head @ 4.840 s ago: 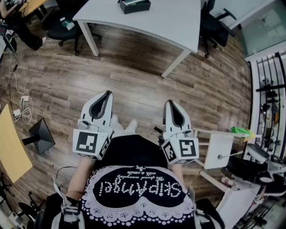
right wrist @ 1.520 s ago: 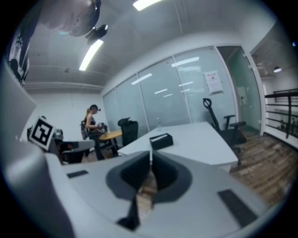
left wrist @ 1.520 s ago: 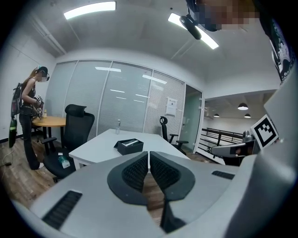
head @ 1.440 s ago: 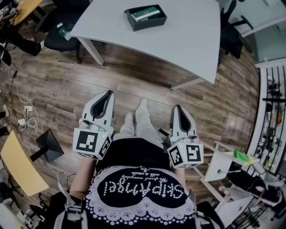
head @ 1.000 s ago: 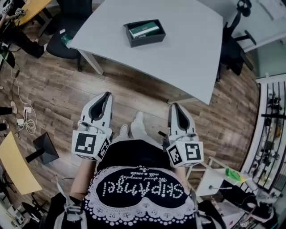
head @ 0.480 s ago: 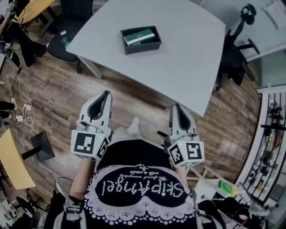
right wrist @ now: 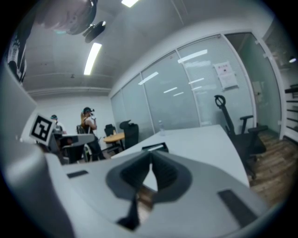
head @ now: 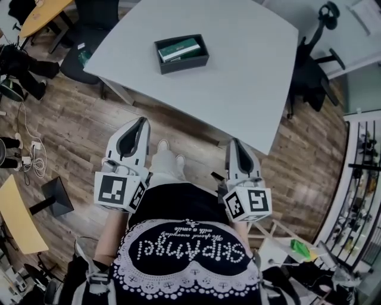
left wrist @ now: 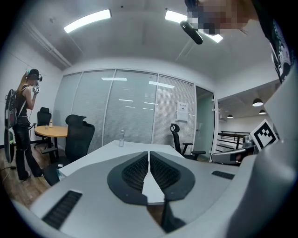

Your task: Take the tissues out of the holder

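The grey left tool [head: 141,122] and grey right tool [head: 234,143] are held closed, empty, near a white desk [head: 244,65] bearing a black rectangular holder [head: 181,63] of green-wrapped tissues [head: 178,49].

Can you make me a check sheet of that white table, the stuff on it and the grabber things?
Surface: white table, standing on a wooden floor.
Job's things: black holder on the table, with a green-and-white tissue pack lying inside it.
Clutter: one bottle at the table's far end.
Grippers: left hand-held gripper and right hand-held gripper are both shut and empty, held over the floor short of the table.
Cables: white cables lying on the floor to the left.
Surroundings: black office chair, round yellow table, glass wall.
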Demonstrator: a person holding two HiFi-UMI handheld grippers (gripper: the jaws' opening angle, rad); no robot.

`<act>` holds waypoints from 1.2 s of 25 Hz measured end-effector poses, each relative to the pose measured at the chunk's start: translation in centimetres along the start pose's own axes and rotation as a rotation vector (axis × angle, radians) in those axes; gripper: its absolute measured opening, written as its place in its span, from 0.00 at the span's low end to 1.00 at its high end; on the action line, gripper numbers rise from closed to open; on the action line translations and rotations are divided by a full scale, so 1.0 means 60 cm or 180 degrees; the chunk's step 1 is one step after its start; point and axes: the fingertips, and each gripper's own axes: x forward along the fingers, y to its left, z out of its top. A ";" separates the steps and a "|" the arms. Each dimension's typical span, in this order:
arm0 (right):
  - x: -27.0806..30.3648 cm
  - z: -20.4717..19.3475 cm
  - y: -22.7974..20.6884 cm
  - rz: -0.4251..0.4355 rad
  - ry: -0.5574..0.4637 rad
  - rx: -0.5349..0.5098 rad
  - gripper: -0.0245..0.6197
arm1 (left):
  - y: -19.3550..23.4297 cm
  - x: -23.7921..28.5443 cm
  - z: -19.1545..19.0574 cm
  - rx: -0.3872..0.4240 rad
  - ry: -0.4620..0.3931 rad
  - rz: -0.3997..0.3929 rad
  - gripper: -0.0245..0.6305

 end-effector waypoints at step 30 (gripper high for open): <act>0.223 0.087 0.004 -0.0047 -0.0007 -0.0059 0.10 | 0.129 0.184 0.052 -0.0065 0.0016 -0.0337 0.08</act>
